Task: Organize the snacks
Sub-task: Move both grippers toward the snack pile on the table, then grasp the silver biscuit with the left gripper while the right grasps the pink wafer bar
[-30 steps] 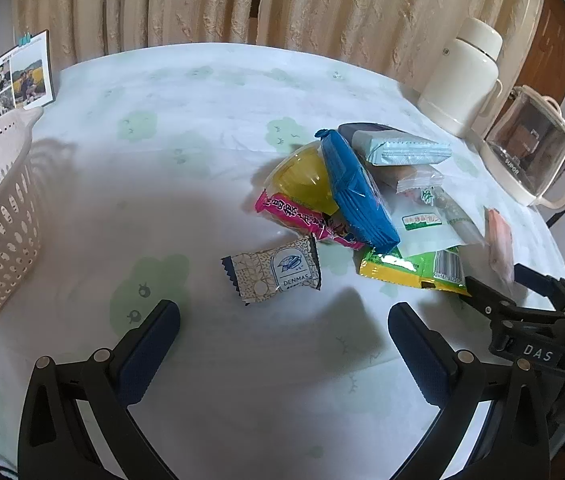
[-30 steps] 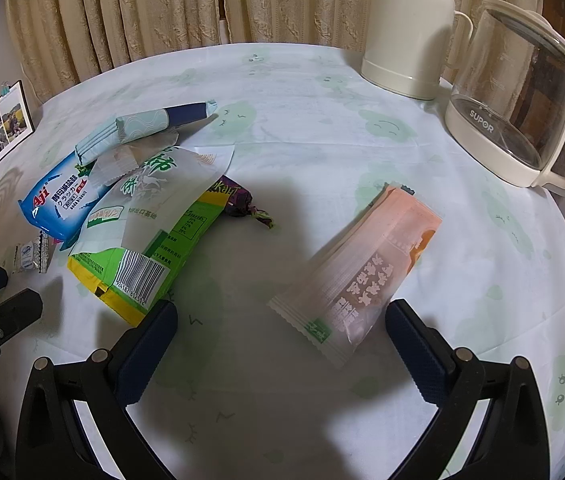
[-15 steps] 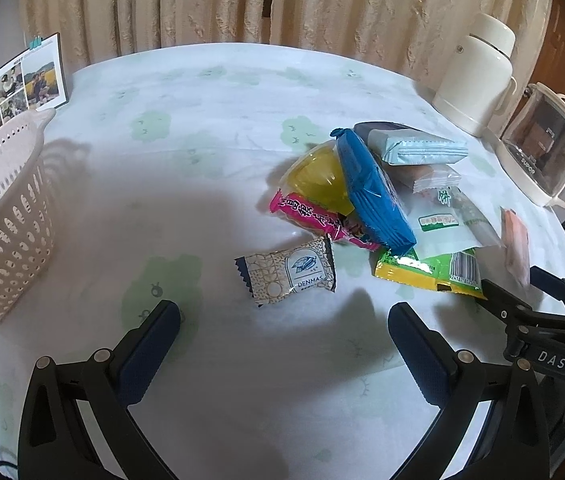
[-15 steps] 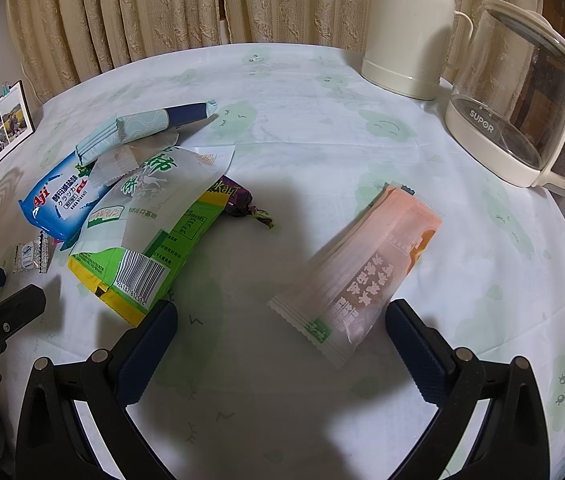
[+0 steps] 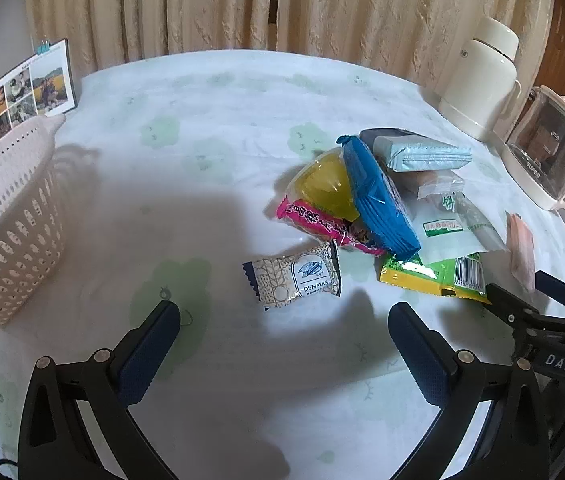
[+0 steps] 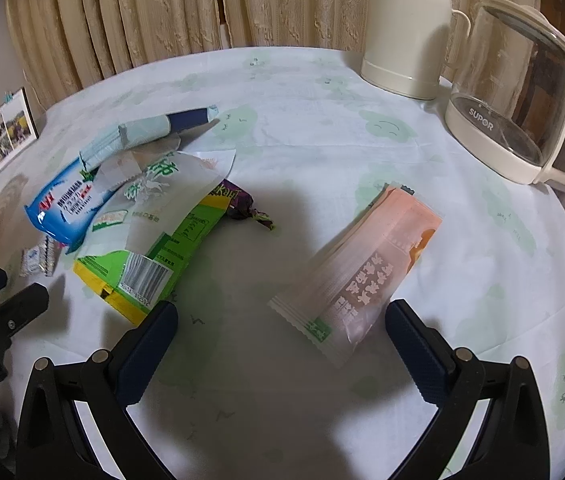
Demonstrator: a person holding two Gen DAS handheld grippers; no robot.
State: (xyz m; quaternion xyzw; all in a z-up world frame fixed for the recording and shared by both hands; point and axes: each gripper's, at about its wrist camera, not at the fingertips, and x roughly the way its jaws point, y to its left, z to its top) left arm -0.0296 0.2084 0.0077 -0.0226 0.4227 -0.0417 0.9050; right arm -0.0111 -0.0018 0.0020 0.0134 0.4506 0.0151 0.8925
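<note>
A pile of snacks lies on the round table: a small DENMAS packet (image 5: 296, 276), a pink bar (image 5: 322, 228), a yellow pouch (image 5: 322, 186), a blue bag (image 5: 378, 200), a green-and-white bag (image 6: 150, 232) and a pale blue pack (image 5: 422, 156). A pink-orange packet (image 6: 358, 276) lies apart to the right. My left gripper (image 5: 284, 340) is open, just short of the DENMAS packet. Over the pink-orange packet's near end my right gripper (image 6: 280, 340) stands open. Both hold nothing.
A cream perforated basket (image 5: 6, 216) stands at the left with a photo calendar (image 5: 18, 96) behind it. A cream thermos (image 6: 406, 28) and a glass kettle (image 6: 522, 108) stand at the back right. Curtains hang behind the table.
The left gripper's view has swung left and pulled back a little, so more of the basket and calendar shows. The right gripper has barely moved.
</note>
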